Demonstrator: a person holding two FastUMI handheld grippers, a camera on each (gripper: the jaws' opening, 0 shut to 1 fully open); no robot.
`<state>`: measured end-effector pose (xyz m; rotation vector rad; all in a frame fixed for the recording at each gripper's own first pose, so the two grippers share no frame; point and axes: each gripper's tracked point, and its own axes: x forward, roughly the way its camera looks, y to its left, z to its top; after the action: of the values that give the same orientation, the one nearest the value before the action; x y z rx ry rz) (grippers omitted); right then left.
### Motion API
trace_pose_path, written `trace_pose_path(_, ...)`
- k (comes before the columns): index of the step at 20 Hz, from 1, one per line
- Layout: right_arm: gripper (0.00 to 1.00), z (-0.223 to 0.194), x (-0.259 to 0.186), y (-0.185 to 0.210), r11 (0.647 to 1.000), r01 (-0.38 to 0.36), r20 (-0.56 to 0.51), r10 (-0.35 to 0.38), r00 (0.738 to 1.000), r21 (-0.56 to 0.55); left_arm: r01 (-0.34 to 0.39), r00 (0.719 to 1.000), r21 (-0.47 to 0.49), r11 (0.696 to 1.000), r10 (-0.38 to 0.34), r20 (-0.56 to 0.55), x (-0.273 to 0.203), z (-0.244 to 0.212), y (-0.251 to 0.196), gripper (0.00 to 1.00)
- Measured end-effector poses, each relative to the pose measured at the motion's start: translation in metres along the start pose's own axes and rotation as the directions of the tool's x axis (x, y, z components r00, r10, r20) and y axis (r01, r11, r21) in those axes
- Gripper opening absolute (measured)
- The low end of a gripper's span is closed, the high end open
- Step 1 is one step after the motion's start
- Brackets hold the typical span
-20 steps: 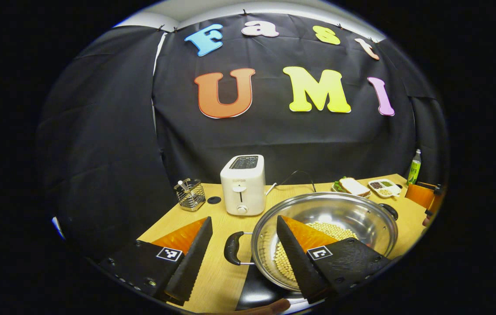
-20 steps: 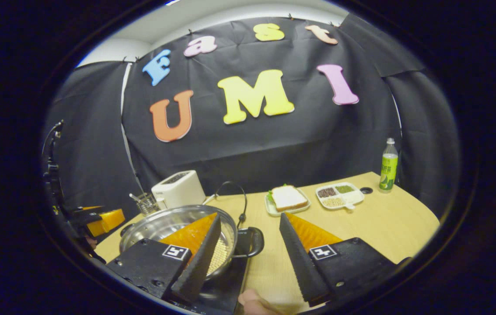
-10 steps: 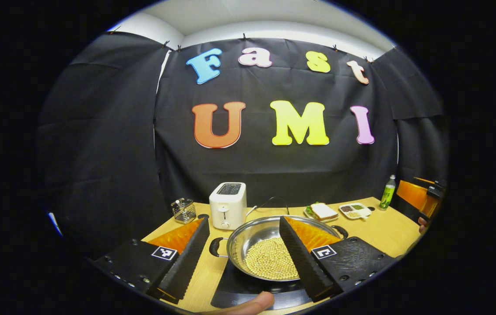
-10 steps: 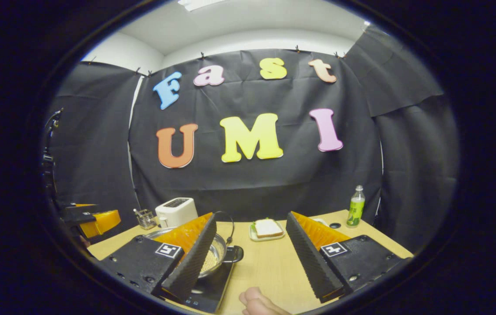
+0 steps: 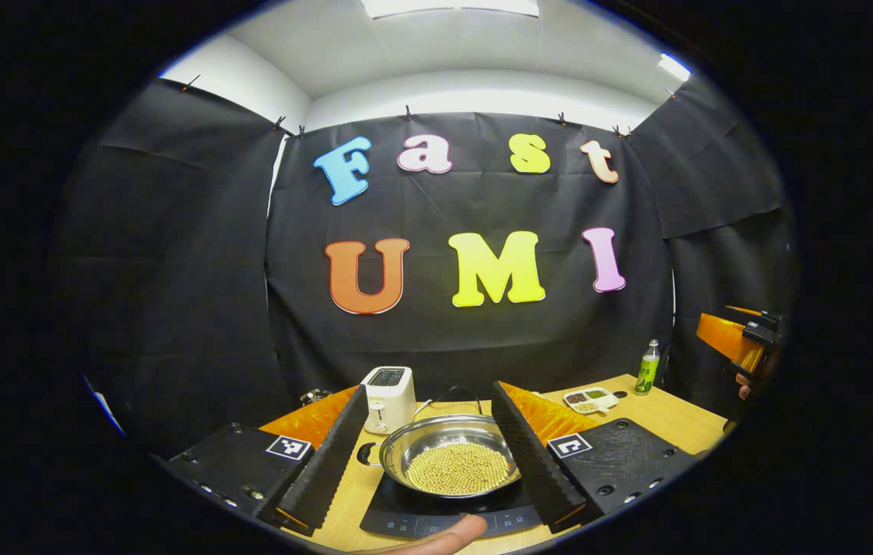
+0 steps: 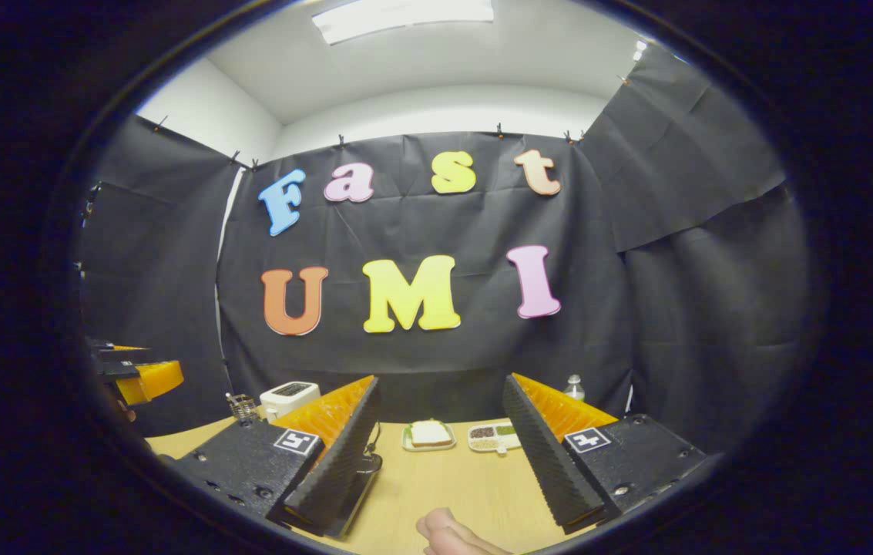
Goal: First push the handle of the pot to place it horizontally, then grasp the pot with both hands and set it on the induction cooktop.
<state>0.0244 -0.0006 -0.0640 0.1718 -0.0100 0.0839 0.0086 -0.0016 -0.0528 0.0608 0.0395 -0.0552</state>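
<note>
Both claws pulled back from pot (image 5: 451,462), now sitting on induction cooktop (image 5: 448,518); left claw (image 5: 424,455), right claw (image 6: 440,447) spread wide, empty.

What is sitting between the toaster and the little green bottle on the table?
In the left gripper view, a divided snack tray sits on the table between the toaster and the green bottle, close to the bottle.

black cloth (image 5: 197,270) is hanging ahead of the gripper on small clips as the booth's wall, a white ceiling (image 6: 436,58) with a glowing light panel (image 6: 403,15) is showing above it, and a wooden table (image 6: 451,486) is stretching out below.
</note>
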Motion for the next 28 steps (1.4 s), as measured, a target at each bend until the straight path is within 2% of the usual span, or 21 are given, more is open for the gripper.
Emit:
trace_pose_path(5, 0.96, 0.027, -0.041, -0.024, 0.998, 0.049, 0.012, -0.049, 0.999, -0.050, -0.022, 0.999, 0.008, 1.000, 0.022, 0.042, -0.031, 0.025, -0.013, 0.96)
trace_pose_path(9, 0.96, 0.051, -0.077, -0.030, 0.994, 0.068, 0.056, -0.063, 0.996, -0.083, 0.011, 0.997, 0.005, 1.000, -0.012, 0.080, -0.058, 0.042, -0.028, 0.95)
trace_pose_path(10, 1.00, 0.057, -0.085, -0.032, 0.994, 0.079, 0.075, -0.073, 0.994, -0.080, 0.015, 0.996, 0.008, 1.000, -0.016, 0.091, -0.064, 0.046, -0.029, 0.95)
trace_pose_path(11, 0.96, 0.061, -0.090, -0.039, 0.990, 0.108, 0.090, -0.100, 0.991, -0.089, 0.020, 0.995, 0.007, 1.000, -0.020, 0.101, -0.069, 0.051, -0.032, 0.95)
trace_pose_path(12, 1.00, 0.062, -0.097, -0.047, 0.986, 0.138, 0.091, -0.129, 0.987, -0.097, 0.026, 0.994, 0.005, 1.000, -0.026, 0.110, -0.074, 0.055, -0.034, 0.95)
trace_pose_path(13, 1.00, 0.060, -0.105, -0.050, 0.983, 0.155, 0.087, -0.147, 0.985, -0.099, 0.032, 0.993, 0.006, 0.999, -0.033, 0.113, -0.080, 0.056, -0.036, 0.95)
trace_pose_path(14, 0.96, 0.060, -0.113, -0.050, 0.983, 0.155, 0.081, -0.147, 0.986, -0.097, 0.036, 0.992, 0.007, 0.999, -0.037, 0.120, -0.085, 0.057, -0.039, 0.96)
trace_pose_path(20, 0.96, 0.047, -0.148, -0.053, 0.989, 0.148, 0.097, -0.145, 0.985, -0.022, 0.070, 0.987, -0.027, 0.997, -0.065, 0.147, -0.103, 0.050, -0.042, 0.96)
trace_pose_path(22, 0.96, 0.035, -0.151, -0.051, 0.991, 0.134, 0.071, -0.132, 0.989, -0.015, 0.058, 0.991, -0.030, 0.998, -0.054, 0.122, -0.102, 0.038, -0.037, 0.96)
trace_pose_path(26, 0.96, 0.039, -0.145, -0.074, 0.980, 0.196, 0.091, -0.192, 0.977, -0.028, 0.042, 0.993, -0.015, 0.999, -0.040, 0.107, -0.101, 0.032, -0.034, 0.96)
trace_pose_path(27, 1.00, 0.033, -0.142, -0.080, 0.976, 0.216, 0.082, -0.212, 0.974, -0.031, 0.043, 0.994, -0.014, 0.999, -0.041, 0.106, -0.101, 0.030, -0.034, 0.96)
trace_pose_path(28, 1.00, 0.028, -0.141, -0.081, 0.975, 0.219, 0.067, -0.217, 0.974, -0.029, 0.047, 0.993, -0.013, 0.999, -0.045, 0.106, -0.101, 0.030, -0.035, 0.96)
